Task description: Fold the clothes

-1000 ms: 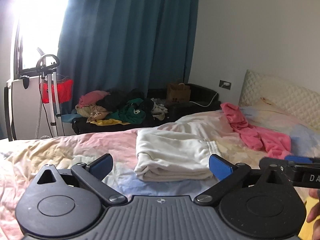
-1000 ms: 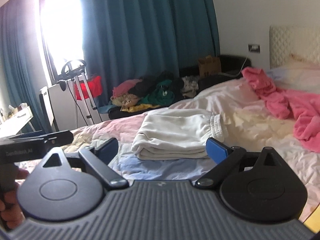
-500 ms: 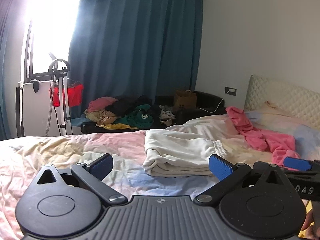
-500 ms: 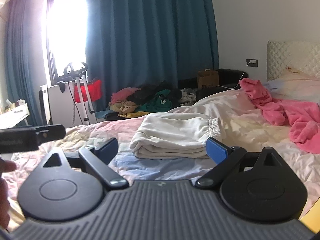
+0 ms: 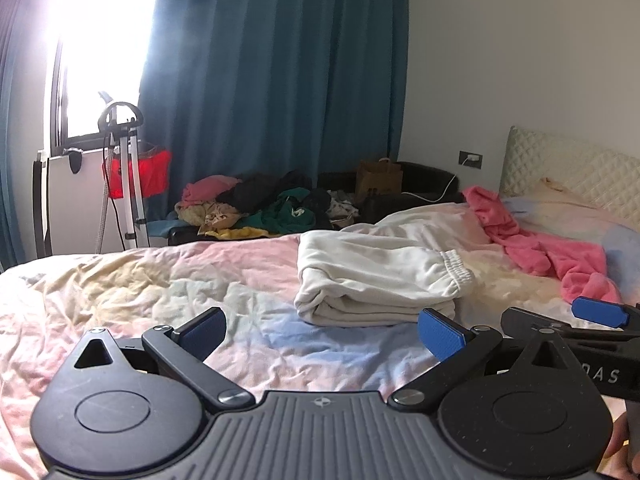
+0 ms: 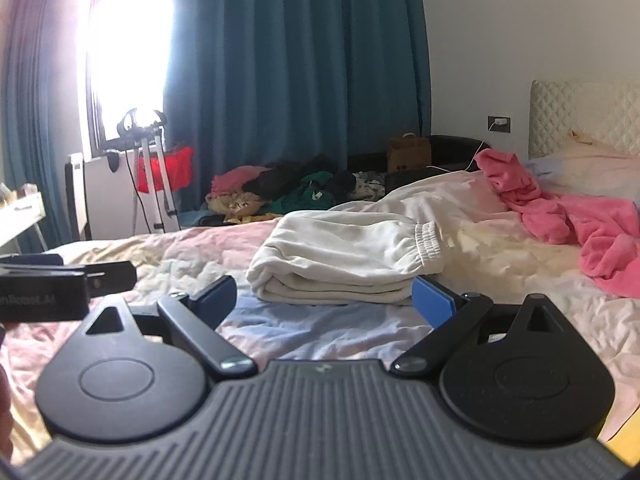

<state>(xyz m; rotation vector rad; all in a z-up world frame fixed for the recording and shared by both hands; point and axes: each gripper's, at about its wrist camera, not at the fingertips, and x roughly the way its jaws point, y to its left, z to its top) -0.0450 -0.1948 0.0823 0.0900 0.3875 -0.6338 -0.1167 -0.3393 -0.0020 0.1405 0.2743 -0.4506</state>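
Note:
A folded cream garment (image 5: 376, 276) (image 6: 344, 256) with an elastic cuff lies on the bed (image 5: 160, 280) (image 6: 500, 280), a short way beyond both grippers. A crumpled pink garment (image 5: 552, 248) (image 6: 576, 216) sprawls to its right near the pillows. My left gripper (image 5: 322, 330) hovers low over the bedsheet, open, with nothing between its blue pads. My right gripper (image 6: 324, 300) is open too, its right pad close to the folded garment's near edge. Each gripper shows at the edge of the other's view.
A heap of mixed clothes (image 5: 260, 208) (image 6: 280, 192) sits on a dark bench beyond the bed, with a brown paper bag (image 5: 378, 180) beside it. A garment steamer stand (image 5: 120, 168) stands by the window. A quilted headboard (image 5: 576, 172) is at the right.
Both grippers have drawn back and tilted up a little, so more of the wall and curtain shows. The folded cream garment lies unchanged, and both grippers have stayed open.

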